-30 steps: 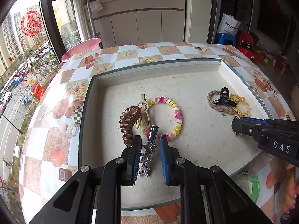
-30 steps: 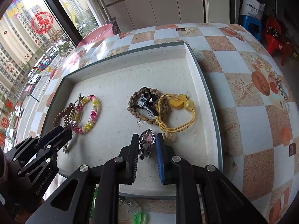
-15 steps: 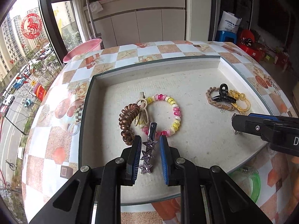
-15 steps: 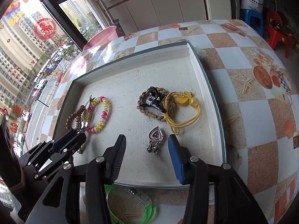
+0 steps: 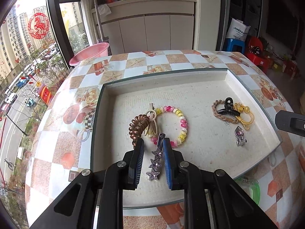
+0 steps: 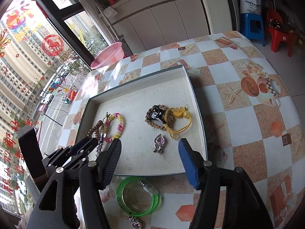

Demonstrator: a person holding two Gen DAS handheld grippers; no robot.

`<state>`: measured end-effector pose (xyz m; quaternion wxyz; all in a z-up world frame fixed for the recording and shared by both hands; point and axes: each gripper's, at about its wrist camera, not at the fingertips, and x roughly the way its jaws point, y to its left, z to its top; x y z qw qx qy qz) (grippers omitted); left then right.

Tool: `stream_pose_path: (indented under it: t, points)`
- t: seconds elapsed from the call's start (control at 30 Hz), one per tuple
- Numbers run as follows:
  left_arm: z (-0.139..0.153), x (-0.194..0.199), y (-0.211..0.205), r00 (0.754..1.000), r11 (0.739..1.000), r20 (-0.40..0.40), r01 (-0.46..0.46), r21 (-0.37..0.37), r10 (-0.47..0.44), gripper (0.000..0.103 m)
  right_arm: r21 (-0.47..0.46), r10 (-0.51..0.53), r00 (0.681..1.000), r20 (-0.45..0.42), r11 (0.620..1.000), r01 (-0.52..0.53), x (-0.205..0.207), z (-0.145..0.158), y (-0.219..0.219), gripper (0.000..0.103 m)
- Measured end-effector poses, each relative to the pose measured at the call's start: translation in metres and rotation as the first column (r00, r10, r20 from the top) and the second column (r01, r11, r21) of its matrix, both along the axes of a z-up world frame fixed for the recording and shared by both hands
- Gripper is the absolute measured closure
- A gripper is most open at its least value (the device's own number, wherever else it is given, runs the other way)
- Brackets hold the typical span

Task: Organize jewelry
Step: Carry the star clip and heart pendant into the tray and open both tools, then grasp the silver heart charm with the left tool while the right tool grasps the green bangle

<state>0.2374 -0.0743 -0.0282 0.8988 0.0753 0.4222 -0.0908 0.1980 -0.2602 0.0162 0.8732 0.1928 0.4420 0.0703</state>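
Pink basin (image 5: 89,54) at the far left corner of the patterned tablecloth (image 5: 57,133). White cabinet (image 5: 148,32) beyond the cloth's far edge; blue stool (image 6: 252,26) and red chair (image 6: 279,33) off its far right side. Red horse decal (image 5: 38,25) on the window left of the cloth.

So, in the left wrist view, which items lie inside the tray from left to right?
Brown spiral hair tie → star hair clip → pink-and-yellow bead bracelet → braided brown band → heart pendant, all in the tray.
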Motion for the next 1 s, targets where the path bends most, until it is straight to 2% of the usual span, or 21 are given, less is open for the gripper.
stream_pose_path:
  t: [0.1, 0.13, 0.17, 0.2, 0.23, 0.27, 0.43, 0.53, 0.77, 0.8, 0.83, 1.0]
  points:
    - [0.003, 0.0, 0.001, 1.0, 1.0, 0.003, -0.004, -0.003, 0.004, 0.069, -0.002, -0.01, 1.0, 0.01, 1.0, 0.01, -0.008, 0.006, -0.005, 0.034]
    - [0.004, 0.0, 0.001, 1.0, 1.0, 0.004, -0.007, -0.006, 0.007, 0.065, -0.004, -0.012, 1.0, 0.013, 1.0, 0.012, -0.01, 0.007, -0.006, 0.034]
    - [0.006, -0.001, 0.002, 1.0, 1.0, 0.007, -0.01, -0.011, 0.01, 0.052, -0.006, -0.012, 1.0, 0.014, 1.0, 0.012, -0.012, 0.008, -0.007, 0.034]
    - [0.009, -0.003, 0.004, 1.0, 1.0, 0.018, -0.021, -0.015, 0.022, 0.01, -0.007, -0.012, 1.0, 0.014, 1.0, 0.012, -0.014, 0.008, -0.007, 0.034]
    - [0.012, -0.006, 0.005, 0.998, 0.999, 0.048, -0.039, -0.019, 0.04, 0.0, -0.007, -0.011, 1.0, 0.012, 1.0, 0.011, -0.016, 0.008, -0.008, 0.034]
    - [0.017, -0.009, 0.006, 0.996, 0.999, 0.08, -0.041, -0.022, 0.043, 0.0, -0.007, -0.01, 1.0, 0.012, 1.0, 0.01, -0.018, 0.008, -0.009, 0.034]
    - [0.023, -0.012, 0.003, 0.996, 1.0, 0.082, -0.024, -0.005, 0.025, 0.0, -0.014, -0.004, 1.0, 0.009, 1.0, 0.004, -0.025, 0.007, -0.008, 0.033]
    - [0.026, -0.016, 0.006, 0.996, 1.0, 0.08, -0.026, -0.009, 0.026, 0.0, -0.008, -0.004, 1.0, 0.004, 1.0, 0.004, -0.03, 0.006, -0.007, 0.023]
    - [0.031, -0.036, 0.014, 0.997, 0.999, 0.07, -0.025, -0.022, 0.027, 0.0, 0.016, 0.003, 1.0, 0.016, 1.0, -0.003, -0.047, 0.007, -0.006, 0.02]
    - [0.031, -0.039, 0.014, 0.997, 0.999, 0.07, -0.025, -0.026, 0.027, 0.0, 0.012, 0.004, 1.0, 0.018, 1.0, -0.004, -0.049, 0.007, -0.005, 0.014]
    - [0.032, -0.043, 0.015, 0.997, 0.999, 0.07, -0.024, -0.028, 0.026, 0.0, 0.003, 0.005, 1.0, 0.022, 1.0, -0.005, -0.052, 0.007, -0.004, 0.0]
    - [0.035, -0.061, 0.017, 0.998, 0.999, 0.065, -0.003, -0.038, 0.006, 0.0, -0.034, 0.018, 0.999, 0.04, 0.999, -0.016, -0.064, 0.009, 0.0, 0.0]
